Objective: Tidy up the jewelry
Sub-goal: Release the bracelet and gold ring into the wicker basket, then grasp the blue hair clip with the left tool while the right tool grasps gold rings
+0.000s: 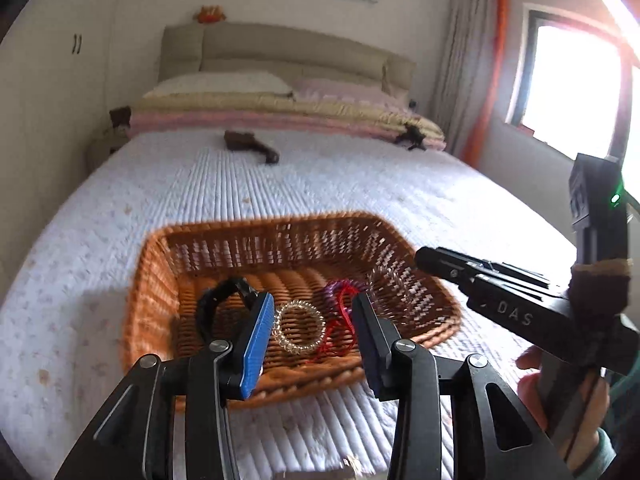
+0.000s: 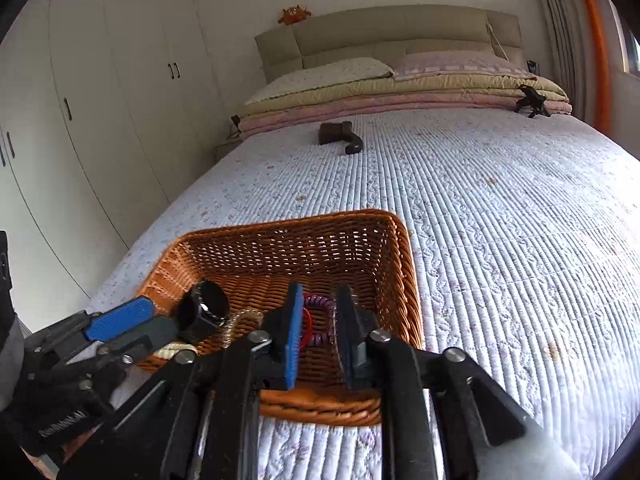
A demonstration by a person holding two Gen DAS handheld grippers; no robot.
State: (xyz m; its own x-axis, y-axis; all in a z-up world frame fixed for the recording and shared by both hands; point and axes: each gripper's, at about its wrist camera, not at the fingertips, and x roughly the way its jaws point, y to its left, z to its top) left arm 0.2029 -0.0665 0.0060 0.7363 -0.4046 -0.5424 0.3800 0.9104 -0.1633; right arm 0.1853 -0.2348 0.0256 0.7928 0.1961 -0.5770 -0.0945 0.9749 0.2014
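Note:
A brown wicker basket [image 1: 160, 276] sits on the bed; it also shows in the right wrist view [image 2: 404, 264]. Inside lie a black watch [image 1: 212, 304], a clear coil bracelet [image 1: 298, 326], a red cord [image 1: 344, 320] and a purple coil band [image 2: 318, 302]. The watch [image 2: 206, 308] shows at the basket's left in the right wrist view. My left gripper [image 1: 314, 320] is open and empty above the basket's near edge. My right gripper [image 2: 318, 320] is open and empty over the basket's near right part, and shows from the side in the left wrist view [image 1: 432, 260].
The basket rests on a white quilted bedspread [image 2: 500, 220]. A dark brown object [image 2: 340, 136] lies farther up the bed. Folded blankets and pillows [image 2: 400, 84] lie by the headboard. White wardrobes [image 2: 100, 100] stand left; a window [image 1: 572, 84] is right.

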